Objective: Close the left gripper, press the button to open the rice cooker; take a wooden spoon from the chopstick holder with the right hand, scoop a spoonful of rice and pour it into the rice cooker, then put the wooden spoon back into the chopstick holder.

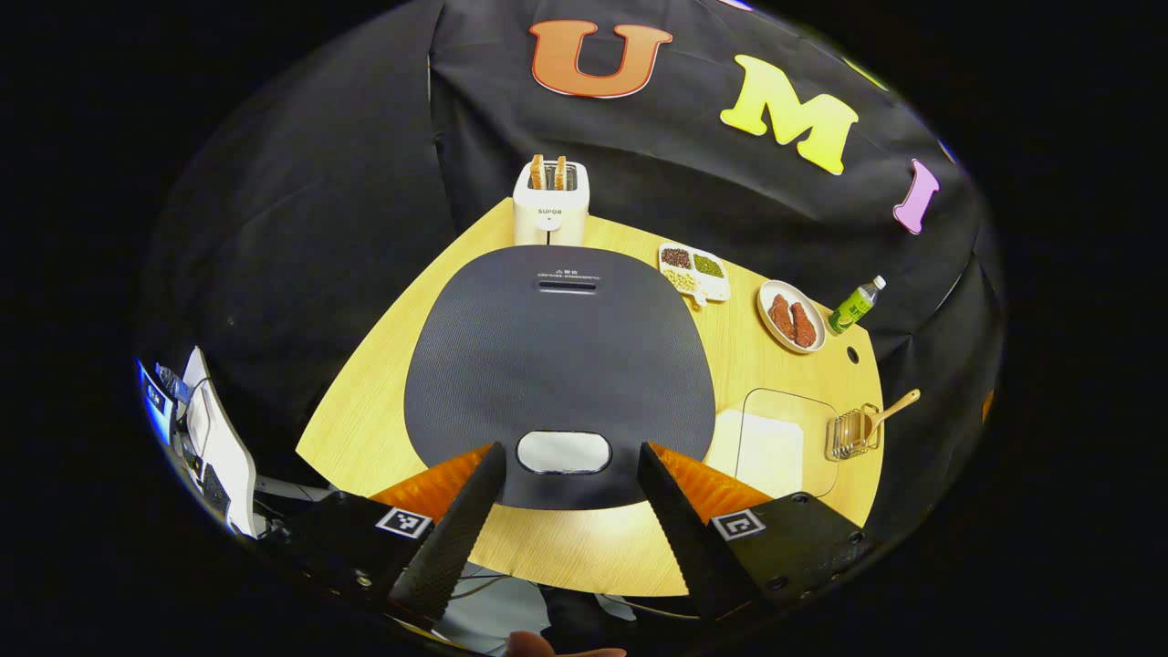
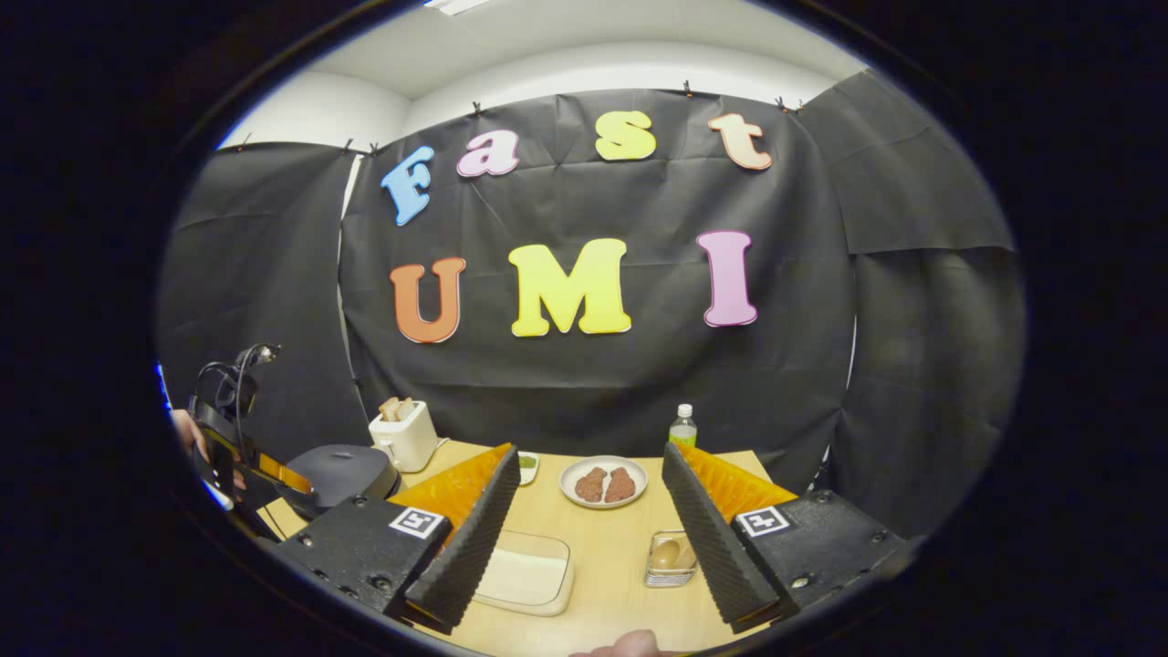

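Left gripper view: left tool [image 1: 564, 516] hangs released, fingers spread either side of the silver button [image 1: 563, 452] on the dark rice cooker [image 1: 557, 365] at centre frame — lid down. Farther right, a rice box [image 1: 776, 443], then the chopstick holder [image 1: 854, 432] with the wooden spoon [image 1: 892, 407]. Beyond: toaster [image 1: 550, 203], tabletop [image 1: 365, 420]. Right gripper view: right tool [image 2: 589, 547] released, spread over the box.

- A staged recording booth, not a real kitchen: black cloth [image 2: 593, 383] is clipped up as a wall, with a white room wall [image 2: 566, 68] above it.
- Kitchen props stand on a wooden counter [image 1: 365, 429]: rice cooker [image 1: 557, 365], toaster [image 1: 550, 203], plate of food [image 1: 791, 316], bottle [image 1: 856, 306].
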Motion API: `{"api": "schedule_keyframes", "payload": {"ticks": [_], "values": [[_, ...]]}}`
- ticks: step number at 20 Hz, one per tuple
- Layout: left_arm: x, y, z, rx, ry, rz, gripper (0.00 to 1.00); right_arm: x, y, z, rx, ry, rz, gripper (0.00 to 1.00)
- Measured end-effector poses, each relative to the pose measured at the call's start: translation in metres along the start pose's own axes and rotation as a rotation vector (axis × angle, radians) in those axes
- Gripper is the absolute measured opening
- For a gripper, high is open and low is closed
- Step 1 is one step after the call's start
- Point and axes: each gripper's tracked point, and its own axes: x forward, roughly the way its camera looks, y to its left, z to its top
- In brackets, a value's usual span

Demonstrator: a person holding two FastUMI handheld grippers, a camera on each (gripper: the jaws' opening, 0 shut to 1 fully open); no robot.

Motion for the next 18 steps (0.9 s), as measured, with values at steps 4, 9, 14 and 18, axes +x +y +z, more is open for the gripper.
{"api": "schedule_keyframes", "payload": {"ticks": [4, 9, 14, 18], "values": [[0.008, 0.0, -0.007, 0.011, 0.011, 0.016, 0.96, 0.002, 0.0, -0.002, 0.007, 0.005, 0.0, 1.0], [0.014, -0.002, -0.013, 0.075, -0.003, 0.058, 0.96, 0.006, 0.006, -0.006, 0.012, 0.014, 0.02, 1.0], [0.016, 0.001, -0.02, 0.048, 0.011, 0.061, 0.98, 0.02, 0.016, -0.008, 0.034, 0.02, 0.05, 0.97], [0.014, 0.002, -0.015, 0.018, -0.034, 0.081, 0.97, 0.044, 0.011, 0.003, 0.019, -0.025, 0.039, 1.0]]}}
